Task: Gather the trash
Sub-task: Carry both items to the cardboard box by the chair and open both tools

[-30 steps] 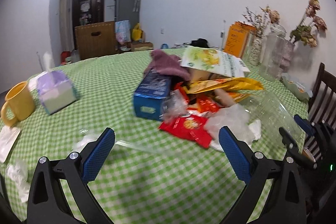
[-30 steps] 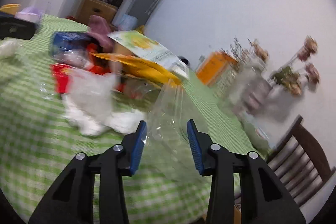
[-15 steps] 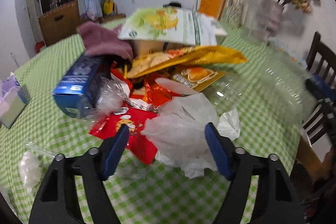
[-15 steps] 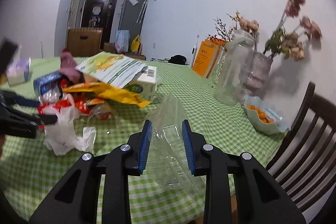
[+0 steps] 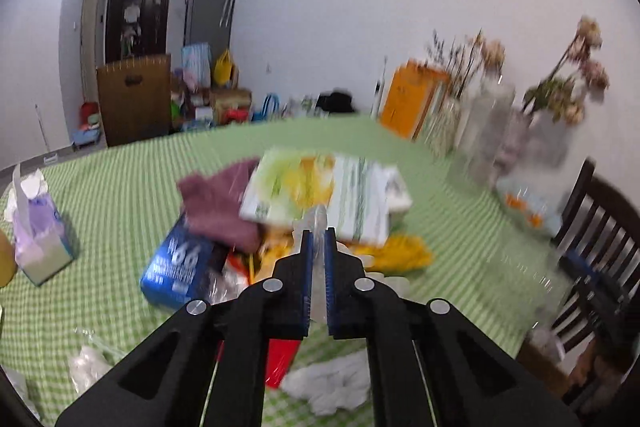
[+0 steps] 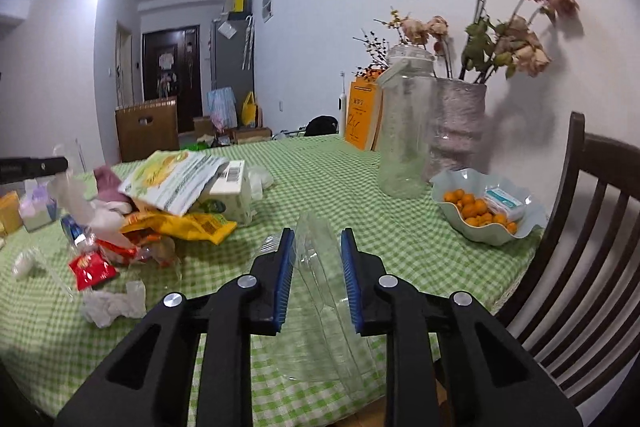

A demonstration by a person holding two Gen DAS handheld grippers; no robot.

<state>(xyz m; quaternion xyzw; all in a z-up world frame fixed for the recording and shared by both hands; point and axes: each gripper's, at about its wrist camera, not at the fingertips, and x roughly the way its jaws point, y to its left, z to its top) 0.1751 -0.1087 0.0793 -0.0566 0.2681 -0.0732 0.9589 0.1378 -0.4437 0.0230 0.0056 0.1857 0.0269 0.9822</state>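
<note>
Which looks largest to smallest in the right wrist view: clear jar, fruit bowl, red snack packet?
1. clear jar
2. fruit bowl, close behind it, so their order is unsure
3. red snack packet, plainly smallest, though it lies at a different distance

My fingers (image 6: 283, 279) have blue pads on black frames. The surface (image 6: 320, 179) wears a green-and-white check. The bag (image 6: 320, 267) between my right fingers is clear. The box (image 5: 176, 271) is blue with white print, the cloth (image 5: 220, 203) beside it a dull purple, I think, though that view is blurred. The wrapper (image 6: 90, 267) is red, the pouch (image 6: 188, 225) yellow. The bowl (image 6: 448, 183) is pale green, holding orange fruit (image 6: 468, 211). The chair (image 6: 592, 227) is dark brown.
</note>
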